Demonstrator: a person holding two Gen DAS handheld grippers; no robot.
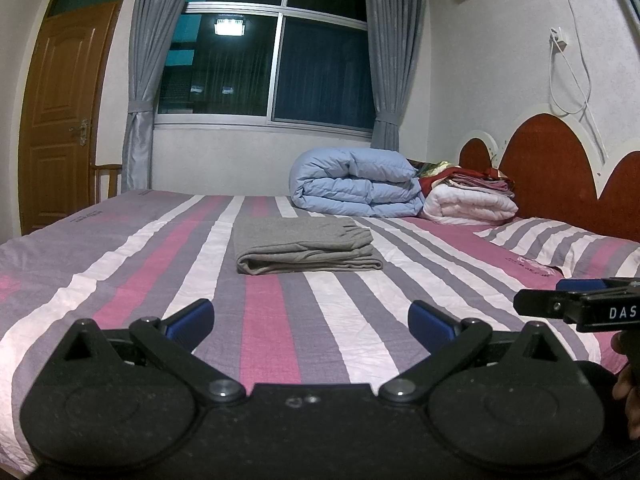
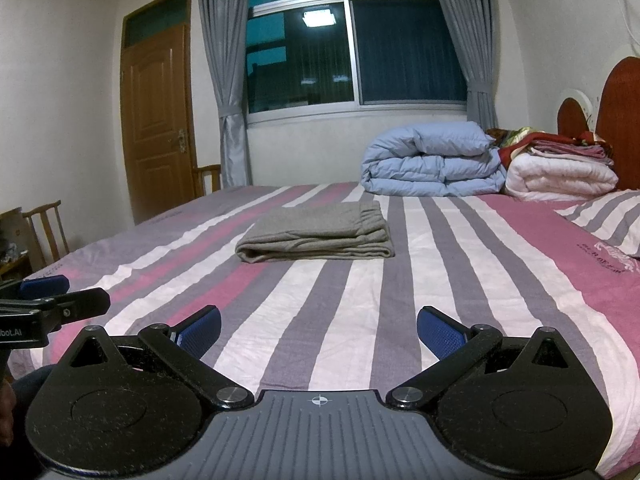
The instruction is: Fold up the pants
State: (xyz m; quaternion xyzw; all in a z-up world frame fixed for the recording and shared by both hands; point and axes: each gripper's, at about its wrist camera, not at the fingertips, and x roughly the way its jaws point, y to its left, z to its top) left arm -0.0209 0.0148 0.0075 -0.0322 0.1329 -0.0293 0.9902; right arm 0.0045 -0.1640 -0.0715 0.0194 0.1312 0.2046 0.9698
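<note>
The grey pants lie folded in a neat rectangle in the middle of the striped bed; they also show in the right wrist view. My left gripper is open and empty, low over the near part of the bed, well short of the pants. My right gripper is open and empty too, beside the left one. The right gripper shows at the right edge of the left wrist view. The left gripper shows at the left edge of the right wrist view.
A folded blue duvet, a white quilt and folded cloths are stacked at the head of the bed by the red headboard. A striped pillow lies at the right. Wooden chairs stand beyond the bed's left side.
</note>
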